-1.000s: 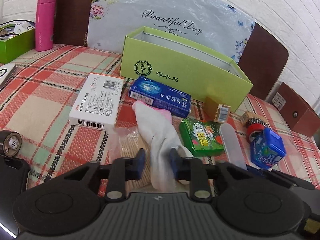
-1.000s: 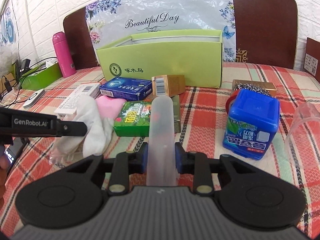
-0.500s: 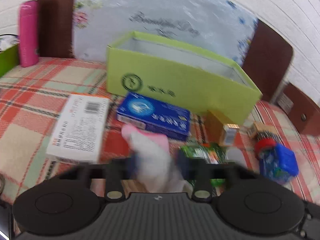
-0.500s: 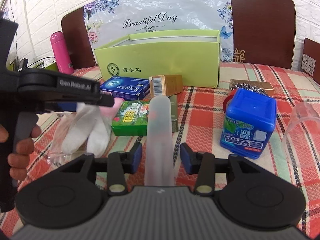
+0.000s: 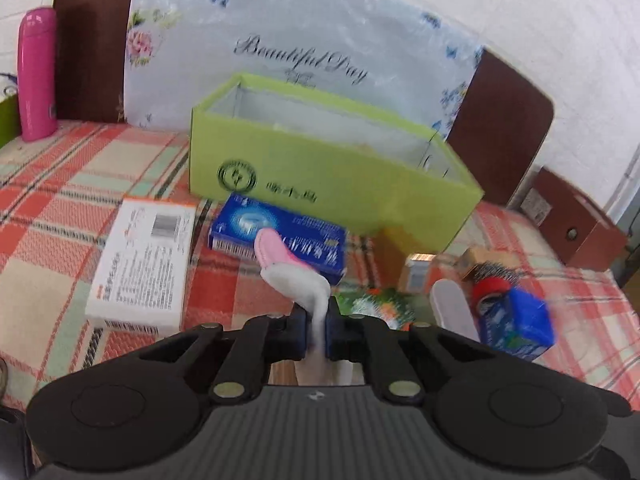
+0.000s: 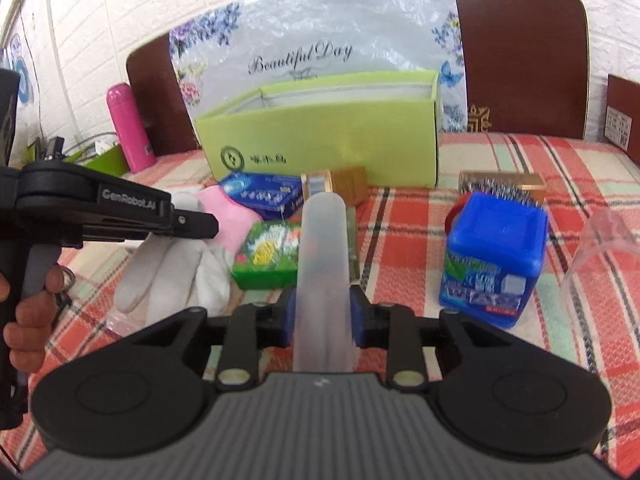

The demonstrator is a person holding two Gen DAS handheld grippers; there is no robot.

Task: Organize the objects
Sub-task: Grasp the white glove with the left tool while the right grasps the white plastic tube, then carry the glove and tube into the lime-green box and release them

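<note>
**Two claws loaded, box not yet filled**

Nothing shows inside the green box from these angles; most items lie on the plaid table before it. From left in the left wrist view: white carton, blue carton, blue tub. Centre frame, the left claw is clamped together on the white-and-pink glove. The right claw, angled down toward the box, is closing on the frosted tube between its jaws.

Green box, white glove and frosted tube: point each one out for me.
green box (image 5: 320, 176), left wrist view, front wall.
white glove (image 5: 298, 278), left wrist view, cloth above the jaws.
frosted tube (image 6: 323, 248), right wrist view, mid-length.
</note>
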